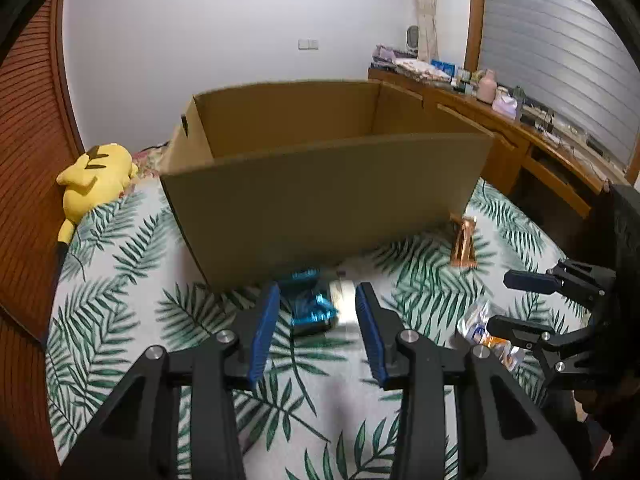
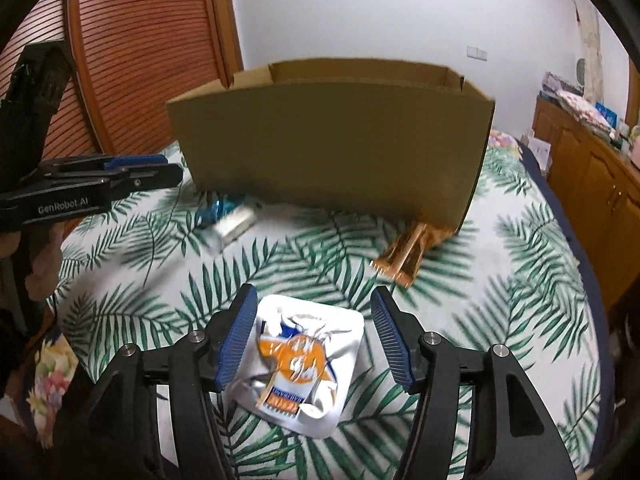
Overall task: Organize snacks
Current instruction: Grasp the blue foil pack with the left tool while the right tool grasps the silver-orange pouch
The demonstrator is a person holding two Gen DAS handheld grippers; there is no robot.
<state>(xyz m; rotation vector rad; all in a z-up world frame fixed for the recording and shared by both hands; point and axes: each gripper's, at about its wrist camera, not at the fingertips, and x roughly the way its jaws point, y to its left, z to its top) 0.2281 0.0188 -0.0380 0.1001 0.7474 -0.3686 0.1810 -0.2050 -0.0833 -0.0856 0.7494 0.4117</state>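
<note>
A large open brown cardboard box (image 1: 320, 184) is seen standing on a bed covered by a white sheet printed with green palm leaves (image 1: 132, 280), filling the middle of both views. In the left wrist view, the left gripper (image 1: 316, 328), black with blue ribbed pads, is shown at the bottom centre with its jaws partly apart; a shiny blue foil snack packet (image 1: 310, 308) lies on the sheet between and just beyond the fingertips, close to the box's near wall, and no pad is seen pressing on it. A pale blurred shape beside the blue packet cannot be identified. A copper-coloured foil snack packet (image 1: 464, 244) lies to the right, near the box's lower right corner. At the right edge of that view the right gripper (image 1: 504, 300) is seen from the side, above a crumpled white snack pouch with orange and blue print (image 1: 480, 328). In the right wrist view, the same white pouch (image 2: 300, 364) lies flat at the bottom centre between the right gripper's (image 2: 314, 320) parted pads; the left pad lies very close to its edge, the right pad stands clear, so nothing is gripped. The left gripper (image 2: 172, 168) enters from the left edge. A yellow plush toy (image 1: 94, 176) rests at the left of the left wrist view, and a wooden sideboard (image 1: 520, 132) crowded with small items runs along the right.
</note>
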